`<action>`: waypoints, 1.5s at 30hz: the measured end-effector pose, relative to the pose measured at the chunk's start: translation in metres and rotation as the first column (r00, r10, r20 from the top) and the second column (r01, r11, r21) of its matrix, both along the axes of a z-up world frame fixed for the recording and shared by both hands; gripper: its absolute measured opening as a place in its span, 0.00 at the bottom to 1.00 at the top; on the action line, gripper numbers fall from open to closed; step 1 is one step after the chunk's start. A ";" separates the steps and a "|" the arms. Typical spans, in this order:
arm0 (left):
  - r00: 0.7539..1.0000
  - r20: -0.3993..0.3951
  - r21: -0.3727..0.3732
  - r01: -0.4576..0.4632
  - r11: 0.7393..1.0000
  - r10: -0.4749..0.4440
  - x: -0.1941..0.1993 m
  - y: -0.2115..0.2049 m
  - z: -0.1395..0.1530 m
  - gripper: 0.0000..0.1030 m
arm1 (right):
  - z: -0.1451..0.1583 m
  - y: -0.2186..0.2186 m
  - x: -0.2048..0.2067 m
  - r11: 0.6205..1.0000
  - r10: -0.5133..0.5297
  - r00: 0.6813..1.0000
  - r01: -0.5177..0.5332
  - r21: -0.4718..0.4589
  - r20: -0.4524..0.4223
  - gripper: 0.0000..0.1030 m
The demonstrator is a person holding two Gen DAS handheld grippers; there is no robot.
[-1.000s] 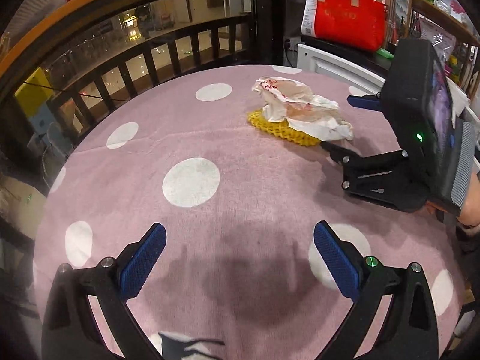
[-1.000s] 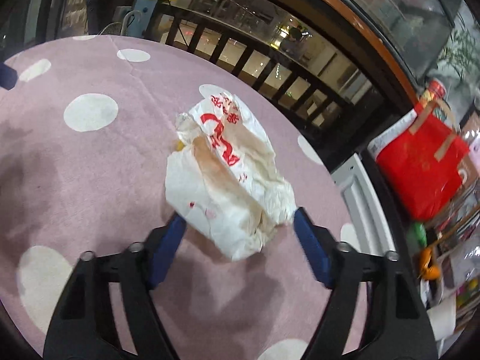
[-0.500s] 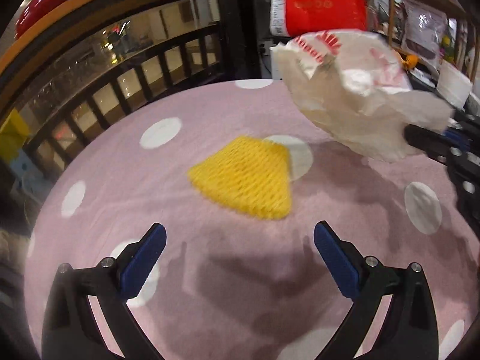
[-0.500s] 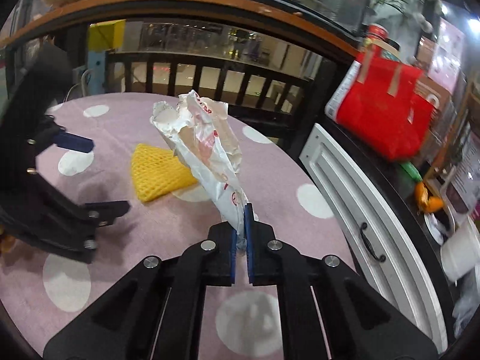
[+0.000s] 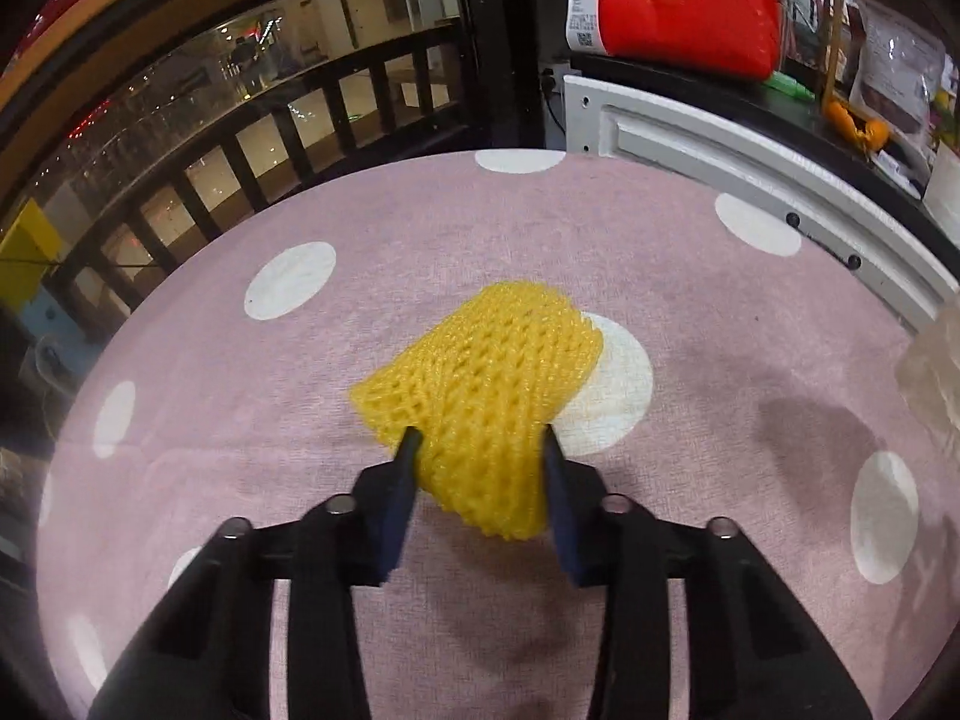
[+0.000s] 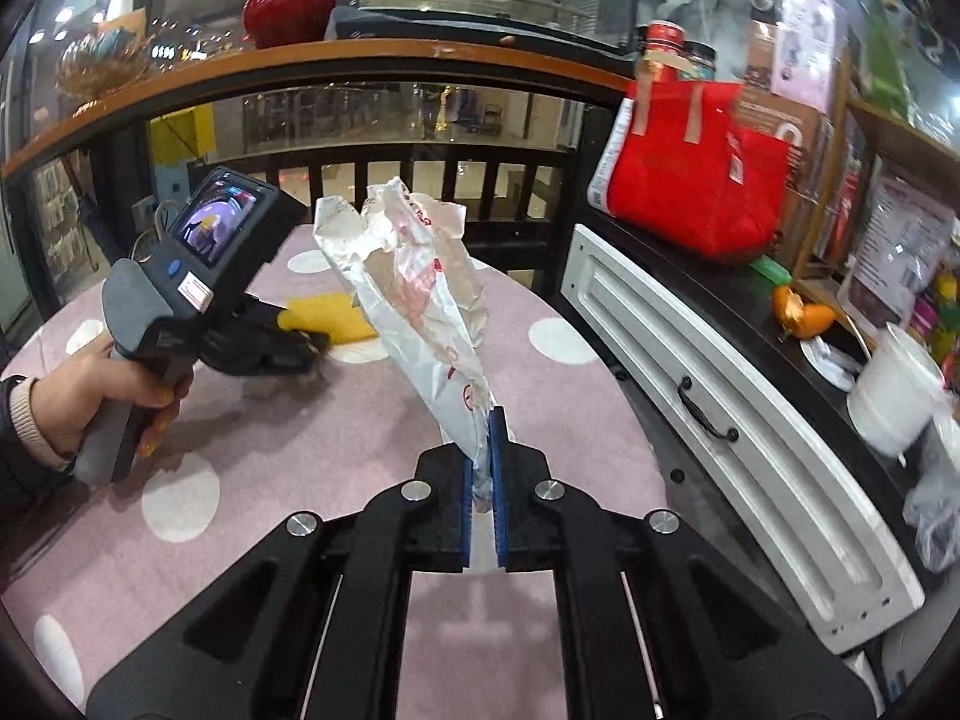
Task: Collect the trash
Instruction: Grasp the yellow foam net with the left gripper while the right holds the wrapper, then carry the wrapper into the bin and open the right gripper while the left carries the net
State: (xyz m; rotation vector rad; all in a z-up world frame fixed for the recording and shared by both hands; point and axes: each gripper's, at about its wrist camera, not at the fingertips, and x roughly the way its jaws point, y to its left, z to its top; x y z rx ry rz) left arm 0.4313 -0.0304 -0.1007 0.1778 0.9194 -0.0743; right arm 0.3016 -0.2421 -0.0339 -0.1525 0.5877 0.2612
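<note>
A yellow foam net [image 5: 480, 372] lies on the pink polka-dot tablecloth [image 5: 240, 420]. My left gripper [image 5: 480, 444] is closing on it, and both pads press its near end, which bunches up between them. The same net [image 6: 324, 315] shows in the right wrist view behind the left gripper [image 6: 309, 343], which a person's hand [image 6: 90, 396] holds. My right gripper [image 6: 483, 420] is shut on a crumpled white paper wrapper [image 6: 420, 288] with red print, held up above the table. An edge of that wrapper [image 5: 930, 372] shows at the right of the left wrist view.
A white cabinet [image 6: 720, 408] with a drawer handle borders the table on the right. On it stand a red bag [image 6: 690, 180] and a white cup [image 6: 894, 396]. A dark railing [image 5: 300, 138] runs behind the table.
The right gripper shut on the wrapper and lifted it off the yellow net to the right. The left gripper moved forward to the net and narrowed from wide open onto it.
</note>
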 end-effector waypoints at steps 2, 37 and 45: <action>1.000 0.005 -0.018 -0.010 1.000 0.010 -0.005 0.001 0.004 0.25 | -0.001 -0.005 -0.007 1.000 -0.015 1.000 0.015 0.015 -0.001 0.06; 0.927 0.197 -0.211 0.359 0.909 -0.320 -0.269 -0.128 0.073 0.23 | -0.085 -0.172 -0.182 0.900 -0.383 0.892 0.419 0.119 -0.239 0.06; 0.898 0.164 -0.217 0.437 0.873 -0.409 -0.302 -0.182 0.059 0.23 | -0.168 -0.208 -0.180 0.845 -0.441 0.790 0.526 0.102 -0.425 0.06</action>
